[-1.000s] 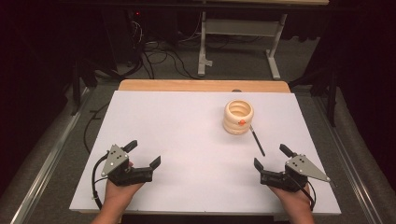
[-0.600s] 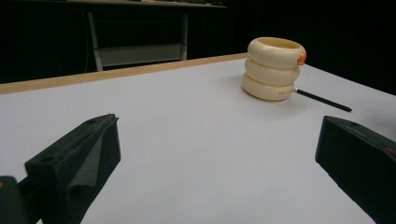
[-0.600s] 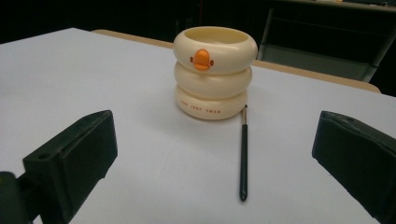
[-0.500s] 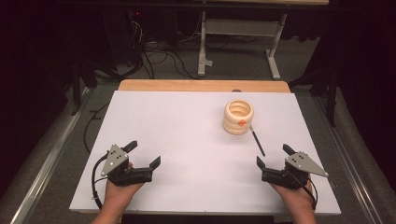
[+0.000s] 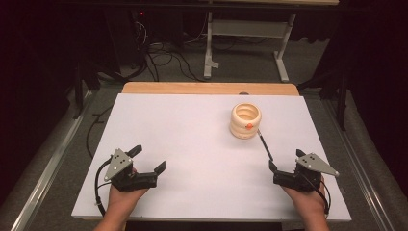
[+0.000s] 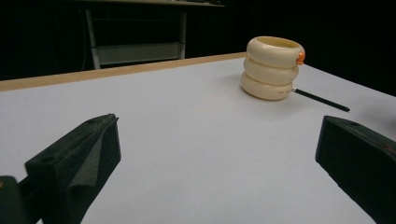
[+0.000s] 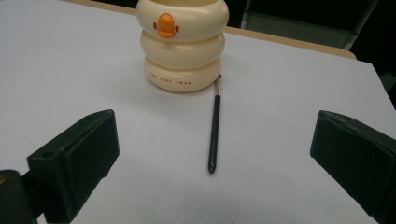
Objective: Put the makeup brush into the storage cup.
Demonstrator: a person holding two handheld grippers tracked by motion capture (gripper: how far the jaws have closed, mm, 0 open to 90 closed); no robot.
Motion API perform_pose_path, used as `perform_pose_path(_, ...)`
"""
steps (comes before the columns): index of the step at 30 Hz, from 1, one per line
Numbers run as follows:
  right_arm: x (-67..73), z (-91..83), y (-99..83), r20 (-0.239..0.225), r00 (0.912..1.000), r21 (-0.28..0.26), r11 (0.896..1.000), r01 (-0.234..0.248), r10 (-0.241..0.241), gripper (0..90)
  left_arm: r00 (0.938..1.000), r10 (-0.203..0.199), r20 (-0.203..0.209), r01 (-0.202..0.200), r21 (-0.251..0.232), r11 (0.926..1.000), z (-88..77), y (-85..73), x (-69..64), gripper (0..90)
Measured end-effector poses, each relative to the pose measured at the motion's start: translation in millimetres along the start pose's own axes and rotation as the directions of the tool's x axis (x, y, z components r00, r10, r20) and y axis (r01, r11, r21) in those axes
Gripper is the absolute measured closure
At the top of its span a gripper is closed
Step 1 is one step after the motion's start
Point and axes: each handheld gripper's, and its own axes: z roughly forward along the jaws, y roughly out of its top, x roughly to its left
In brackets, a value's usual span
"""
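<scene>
A cream ringed holder [image 5: 245,121] [image 6: 273,67] [image 7: 182,43] with an orange duck bill stands upright right of the table's middle. A thin dark brush [image 5: 264,146] [image 6: 321,100] [image 7: 215,123] lies flat on the white tabletop, its tip touching the holder's base. My right gripper [image 5: 286,161] [image 7: 212,154] is open near the front right, jaws wide apart, with the brush's near end just ahead of them. My left gripper [image 5: 148,159] [image 6: 219,158] is open at the front left, nothing between its jaws, far from the holder.
The white table [image 5: 192,130] has a wooden strip [image 5: 207,88] along its far edge. Beyond it stand a metal frame's legs [image 5: 248,45] and cables [image 5: 163,55] on the floor. Metal rails run along both sides.
My right gripper has shifted slightly forward and left, toward the brush's near end. The left gripper, holder and brush have not moved.
</scene>
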Motion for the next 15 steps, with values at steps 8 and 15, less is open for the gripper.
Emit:
perform_pose_path(8, -5.9, 3.6, -2.0, 0.021, 0.9998, 0.065, 0.998, -0.003, 0.001, 2.6, 1.0, -0.009, 0.004, 0.009, 0.0, 1.0, -0.1, 0.1, 0.7, 0.8)
perform_pose_path(15, -7.2, 6.8, -3.6, 0.033, 0.9995, 0.113, 0.994, -0.003, 0.0, 2.7, 1.0, -0.005, 0.007, 0.005, 0.004, 1.0, 0.5, 0.0, 0.3, 0.8)
